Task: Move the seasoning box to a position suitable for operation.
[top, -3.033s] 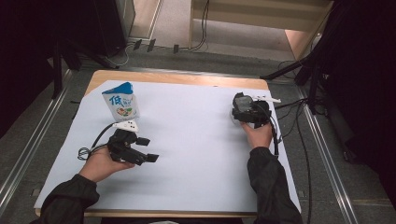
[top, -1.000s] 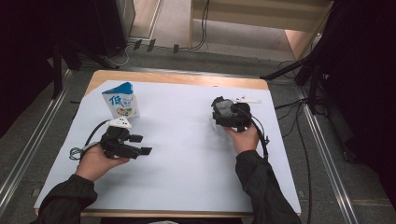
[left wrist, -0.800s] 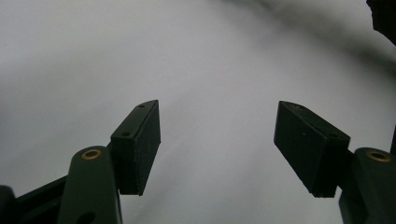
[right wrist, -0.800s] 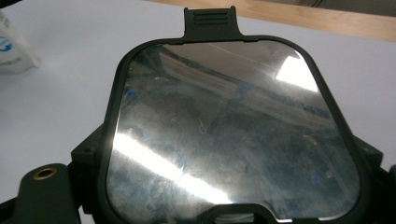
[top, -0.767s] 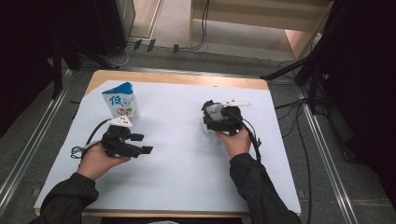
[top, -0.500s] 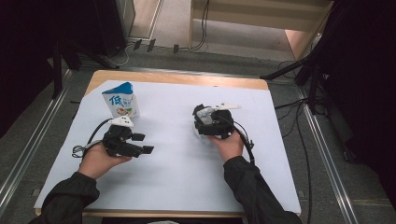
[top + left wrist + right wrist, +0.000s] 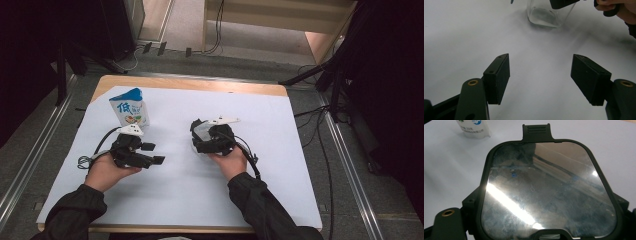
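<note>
My right gripper [image 7: 207,142] is shut on a clear box [image 7: 201,131] with a black-framed see-through lid [image 7: 549,190], near the middle of the white sheet [image 7: 285,150]. Its jaws flank the box's sides in the right gripper view. In the left gripper view the box [image 7: 545,15] rests on the sheet ahead, and the person's right hand [image 7: 621,7] is at the top right. My left gripper [image 7: 540,75] is open over bare sheet with nothing between its pads; in the high view the left gripper [image 7: 152,154] points right.
A blue and white milk carton [image 7: 129,107] stands upright at the back left of the sheet, behind the left gripper; the carton's base [image 7: 474,130] is just ahead of the box. Cables trail past the table's right edge [image 7: 305,145].
My right gripper has carried the box leftward from the back right of the sheet to its middle, slightly lower. The left gripper has stayed put.
</note>
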### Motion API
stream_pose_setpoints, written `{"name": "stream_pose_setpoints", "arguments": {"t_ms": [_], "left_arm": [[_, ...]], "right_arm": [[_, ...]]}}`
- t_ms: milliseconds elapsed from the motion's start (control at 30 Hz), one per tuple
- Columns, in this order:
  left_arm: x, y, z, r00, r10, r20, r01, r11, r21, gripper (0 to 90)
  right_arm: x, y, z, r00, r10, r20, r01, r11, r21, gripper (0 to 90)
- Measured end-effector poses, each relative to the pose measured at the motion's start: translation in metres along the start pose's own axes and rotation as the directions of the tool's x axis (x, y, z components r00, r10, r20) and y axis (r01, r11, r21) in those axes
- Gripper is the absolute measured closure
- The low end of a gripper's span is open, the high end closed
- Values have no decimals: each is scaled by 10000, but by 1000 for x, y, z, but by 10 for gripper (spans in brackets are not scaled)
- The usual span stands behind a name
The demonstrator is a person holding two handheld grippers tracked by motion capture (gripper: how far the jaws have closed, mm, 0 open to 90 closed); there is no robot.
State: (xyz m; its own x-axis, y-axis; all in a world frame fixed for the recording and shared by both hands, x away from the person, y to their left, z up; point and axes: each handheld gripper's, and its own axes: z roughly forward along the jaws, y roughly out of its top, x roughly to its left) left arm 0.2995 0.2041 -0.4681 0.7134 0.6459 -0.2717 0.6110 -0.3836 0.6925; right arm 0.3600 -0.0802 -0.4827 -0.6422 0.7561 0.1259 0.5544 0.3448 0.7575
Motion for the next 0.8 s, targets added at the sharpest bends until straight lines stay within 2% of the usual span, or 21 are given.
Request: {"name": "stream_pose_setpoints", "arguments": {"t_ms": [67, 167, 200, 267, 300, 367, 500, 567, 667, 800], "left_arm": [[0, 0, 1, 10000, -30, -1, 30, 10000, -32, 327], [0, 0, 1, 10000, -31, -31, 31, 10000, -32, 328], [-1, 0, 0, 10000, 25, -47, -25, 10000, -14, 327], [-1, 0, 0, 10000, 31, -69, -31, 10000, 6, 327], [-1, 0, 0, 10000, 50, -46, -50, 10000, 7, 327], [0, 0, 0, 10000, 11, 13, -11, 10000, -39, 327], [0, 0, 1, 10000, 30, -15, -30, 10000, -32, 327], [0, 0, 1, 10000, 23, -7, -23, 10000, -47, 327], [-1, 0, 1, 10000, 1, 20, -1, 10000, -60, 327], [-2, 1, 2, 9999, 103, 137, -103, 9999, -18, 353]], "right_arm": [[11, -1, 3, 9996, -252, -102, 252, 9997, 79, 163], [16, -3, 5, 9989, -468, -98, 469, 9988, 99, 163], [22, -5, 8, 9975, -711, 63, 710, 9975, 64, 162], [23, -6, 9, 9964, -841, 120, 841, 9964, 54, 162], [26, -7, 9, 9941, -1062, 203, 1062, 9943, 44, 160], [26, -9, 10, 9932, -1154, 126, 1153, 9933, 71, 157], [24, -8, 9, 9951, -981, -118, 982, 9951, 91, 137], [21, -5, 6, 9969, -634, -474, 636, 9980, 28, 111], [21, 1, -3, 9956, -659, -672, 648, 9977, -173, 78], [23, 6, -12, 9944, -584, -882, 576, 9983, -125, 39]]}}
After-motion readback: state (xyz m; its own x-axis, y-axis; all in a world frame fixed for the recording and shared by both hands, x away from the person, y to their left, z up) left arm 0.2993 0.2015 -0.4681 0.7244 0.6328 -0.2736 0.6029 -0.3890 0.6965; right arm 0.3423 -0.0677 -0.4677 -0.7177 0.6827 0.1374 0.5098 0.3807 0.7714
